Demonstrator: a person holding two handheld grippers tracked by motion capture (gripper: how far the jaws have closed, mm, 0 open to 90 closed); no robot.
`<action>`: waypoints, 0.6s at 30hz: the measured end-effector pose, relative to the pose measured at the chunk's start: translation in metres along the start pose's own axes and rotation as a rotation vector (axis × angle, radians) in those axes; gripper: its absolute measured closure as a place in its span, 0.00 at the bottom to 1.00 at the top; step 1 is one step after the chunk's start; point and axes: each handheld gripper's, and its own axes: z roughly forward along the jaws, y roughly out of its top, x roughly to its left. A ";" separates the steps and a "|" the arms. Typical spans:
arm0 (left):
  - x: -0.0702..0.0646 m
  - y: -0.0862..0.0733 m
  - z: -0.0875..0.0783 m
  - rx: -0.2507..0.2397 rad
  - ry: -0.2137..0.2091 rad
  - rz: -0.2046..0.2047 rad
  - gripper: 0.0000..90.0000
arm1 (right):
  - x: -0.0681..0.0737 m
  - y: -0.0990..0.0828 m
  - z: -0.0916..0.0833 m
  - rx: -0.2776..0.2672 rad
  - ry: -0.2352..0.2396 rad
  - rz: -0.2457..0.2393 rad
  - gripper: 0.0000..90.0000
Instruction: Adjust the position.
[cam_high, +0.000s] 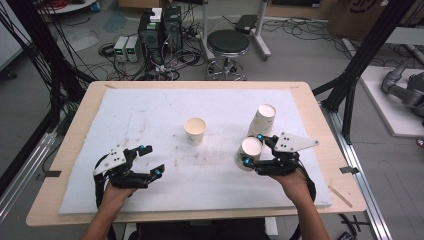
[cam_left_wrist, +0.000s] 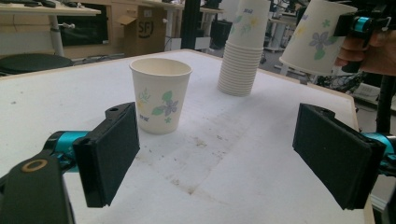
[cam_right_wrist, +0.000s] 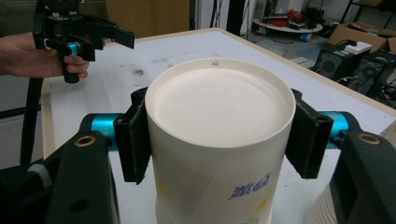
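**Right gripper clamps an upside-down paper cup; left gripper waits wide open**

High view: right gripper (cam_high: 252, 148) sits at about 4 o'clock on the white mat (cam_high: 150, 110), jaws pressed on either side of a held paper cup (cam_high: 248, 152). The cup is tipped, its flat bottom facing the camera. Right gripper view confirms it: the cup (cam_right_wrist: 219, 140) is bottom-up between the two black pads, one pad on each side wall, both touching (blue print on the wall reads inverted). Whether the cup's rim rests on the mat or hangs just above it I can't tell; the left gripper view suggests it is lifted, tilted, well off the surface (cam_left_wrist: 317, 39).

Just beyond it, at about 2 o'clock on the mat, stands the stack of cups (cam_high: 263, 120), upside down, close to the held cup; touching or not is unclear from above. In the left gripper view the stack (cam_left_wrist: 243, 51) is upright on its rims, clear of the held cup.

A single upright cup (cam_high: 195, 131) stands open-mouth-up near the mat's centre, well apart from both grippers; floral print shows in the left gripper view (cam_left_wrist: 160, 95).

Left gripper (cam_high: 151, 160) is at about 8 o'clock, jaws spread wide, nothing between them. Its pads frame bare mat, upright cup ahead at 11 o'clock of its view.

A black stool (cam_high: 228, 45) is on the floor past the table's far edge.
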 end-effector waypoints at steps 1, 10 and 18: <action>-0.001 0.001 0.001 0.003 -0.002 -0.001 0.16 | 0.001 0.000 0.001 0.003 0.005 0.004 0.39; -0.007 0.003 0.006 0.004 -0.034 0.009 0.16 | 0.004 -0.002 0.006 0.001 0.032 0.009 0.39; -0.017 0.006 0.017 0.012 -0.103 0.029 0.16 | 0.016 -0.002 0.021 0.008 0.108 0.013 0.39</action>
